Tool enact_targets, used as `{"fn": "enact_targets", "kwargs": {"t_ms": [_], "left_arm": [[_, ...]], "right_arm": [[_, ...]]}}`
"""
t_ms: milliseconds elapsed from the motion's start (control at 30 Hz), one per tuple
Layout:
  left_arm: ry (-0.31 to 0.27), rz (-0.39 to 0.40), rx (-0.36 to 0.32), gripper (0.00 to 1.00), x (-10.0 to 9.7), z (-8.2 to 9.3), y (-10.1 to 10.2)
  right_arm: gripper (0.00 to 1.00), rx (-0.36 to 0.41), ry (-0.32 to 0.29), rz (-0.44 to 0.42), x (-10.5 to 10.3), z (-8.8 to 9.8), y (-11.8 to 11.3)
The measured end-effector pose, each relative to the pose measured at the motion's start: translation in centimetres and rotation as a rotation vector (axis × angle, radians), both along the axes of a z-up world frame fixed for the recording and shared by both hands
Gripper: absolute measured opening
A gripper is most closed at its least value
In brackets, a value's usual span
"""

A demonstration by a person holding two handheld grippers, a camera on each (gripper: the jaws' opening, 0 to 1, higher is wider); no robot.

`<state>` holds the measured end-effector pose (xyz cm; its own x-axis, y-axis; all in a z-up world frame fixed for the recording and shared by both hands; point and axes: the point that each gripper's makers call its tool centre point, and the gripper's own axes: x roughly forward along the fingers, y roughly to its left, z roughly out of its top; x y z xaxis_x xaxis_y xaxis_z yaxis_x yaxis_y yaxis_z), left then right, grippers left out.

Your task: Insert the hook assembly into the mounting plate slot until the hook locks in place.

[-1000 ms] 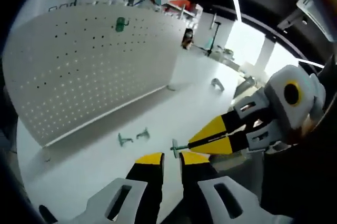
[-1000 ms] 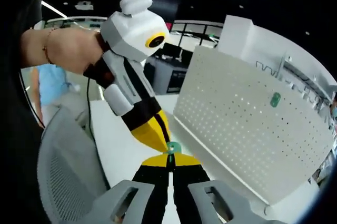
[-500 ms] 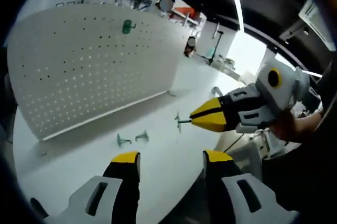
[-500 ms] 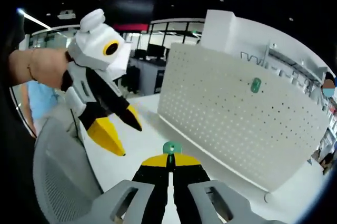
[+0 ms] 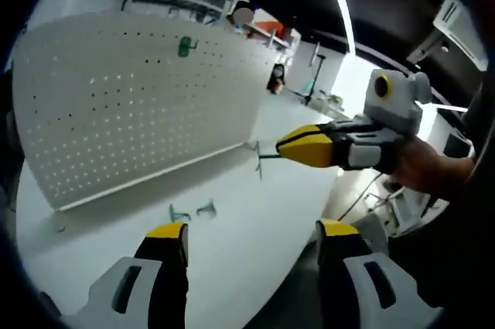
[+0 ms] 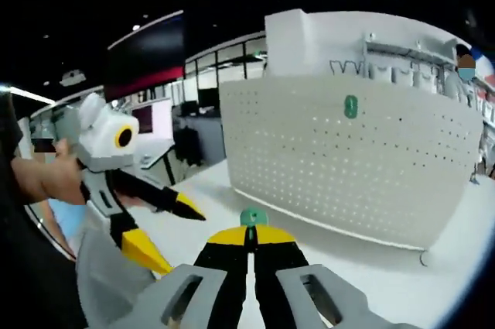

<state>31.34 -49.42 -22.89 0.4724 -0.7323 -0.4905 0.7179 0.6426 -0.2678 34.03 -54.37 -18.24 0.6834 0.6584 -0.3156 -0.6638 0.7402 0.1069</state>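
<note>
A small hook assembly with a green plate (image 6: 251,217) is clamped in my right gripper (image 6: 251,231), which is shut on it. In the left gripper view that same hook (image 5: 259,159) sticks out of the right gripper (image 5: 288,145), held above the table just in front of the white pegboard mounting plate (image 5: 131,104). The pegboard (image 6: 348,159) stands upright, and another green hook (image 5: 184,48) hangs high on it, the same hook (image 6: 351,106) also showing in the right gripper view. My left gripper (image 5: 251,230) is open wide with nothing in it, and it (image 6: 166,227) hangs to the right gripper's left.
Two loose hooks (image 5: 180,211) (image 5: 206,207) lie on the white table (image 5: 247,197) near the pegboard's foot. A grey mesh chair (image 6: 100,282) stands off the table's edge. A hand (image 6: 46,178) holds the left gripper. Desks and shelves lie behind.
My left gripper has opened wide and drawn away from the hook. The right gripper has carried the hook closer to the pegboard.
</note>
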Motion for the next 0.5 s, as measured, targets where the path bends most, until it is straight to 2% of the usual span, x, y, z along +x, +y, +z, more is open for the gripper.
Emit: {"fn": "enact_targets", "kwargs": {"t_ms": [133, 233, 400, 500], "left_arm": [[-0.009, -0.001, -0.021, 0.60, 0.2, 0.4, -0.3], [-0.022, 0.020, -0.027, 0.52, 0.8, 0.7, 0.0], [-0.025, 0.048, -0.085, 0.46, 1.4, 1.3, -0.1], [-0.039, 0.057, -0.091, 0.39, 1.6, 1.5, -0.1]], "right_arm": [[0.00, 0.079, 0.052, 0.017, -0.7, -0.1, 1.3], [0.00, 0.100, 0.062, 0.030, -1.0, 0.1, 2.0], [0.00, 0.174, 0.095, 0.043, -1.3, 0.7, 3.2], [0.00, 0.186, 0.099, 0.047, -1.4, 0.8, 3.5]]}}
